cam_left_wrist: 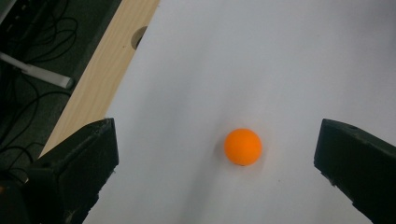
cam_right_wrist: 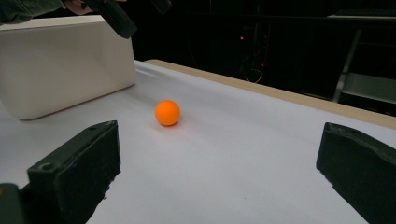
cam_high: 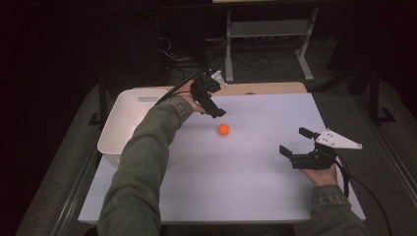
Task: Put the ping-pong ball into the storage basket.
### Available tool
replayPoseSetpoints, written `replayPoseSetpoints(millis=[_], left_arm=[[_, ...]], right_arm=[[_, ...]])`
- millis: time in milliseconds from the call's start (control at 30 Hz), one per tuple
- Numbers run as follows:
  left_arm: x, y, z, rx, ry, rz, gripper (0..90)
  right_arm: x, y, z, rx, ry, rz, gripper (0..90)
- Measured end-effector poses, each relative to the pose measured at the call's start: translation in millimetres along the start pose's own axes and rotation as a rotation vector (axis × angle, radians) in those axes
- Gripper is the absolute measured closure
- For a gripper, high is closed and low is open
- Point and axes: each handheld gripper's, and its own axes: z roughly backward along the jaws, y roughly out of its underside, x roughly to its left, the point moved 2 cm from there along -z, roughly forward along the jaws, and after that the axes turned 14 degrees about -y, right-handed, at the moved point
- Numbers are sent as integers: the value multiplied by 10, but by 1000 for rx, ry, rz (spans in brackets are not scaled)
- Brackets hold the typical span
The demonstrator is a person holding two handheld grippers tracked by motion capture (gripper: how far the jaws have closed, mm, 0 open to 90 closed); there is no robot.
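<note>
Dark room, white table (cam_high: 246, 187), white bin (cam_high: 123, 123) at left edge. Orange ball (cam_high: 223, 129) lone on table, mid-far, right of bin, free of both claws. Left gripper (cam_high: 214, 109) poised just above and left of ball, jaws released wide, ball (cam_left_wrist: 243, 146) lying ahead between them, nearer right jaw. Right gripper (cam_high: 295, 142) also spread, empty, well apart at near right. Left clearly closer; likely a short drop onto ball, then closing.

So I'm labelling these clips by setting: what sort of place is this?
Probably a lab or workshop: a white-topped table holding just a ball and a bin, with loose cables and a metal rack on the dark floor behind.
</note>
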Motion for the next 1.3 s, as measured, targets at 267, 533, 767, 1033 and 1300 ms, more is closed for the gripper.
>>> replayPoseSetpoints(millis=[267, 533, 767, 1033, 1300], left_arm=[[-70, -33, -111, 18, 9, -32, 0], [-118, -44, -242, 28, 17, -46, 0], [-136, -36, -325, 43, 19, -60, 0], [-179, 4, -436, 71, 24, -77, 0], [-195, 34, -538, 87, 34, -75, 0]], right_arm=[[4, -2, 18, -6, 0, -1, 0], [4, -6, 30, -10, -2, -2, 0], [3, -6, 32, -11, -2, 1, 0], [2, -6, 38, -13, -1, 2, 0], [-1, -8, 49, -16, -3, 2, 0]])
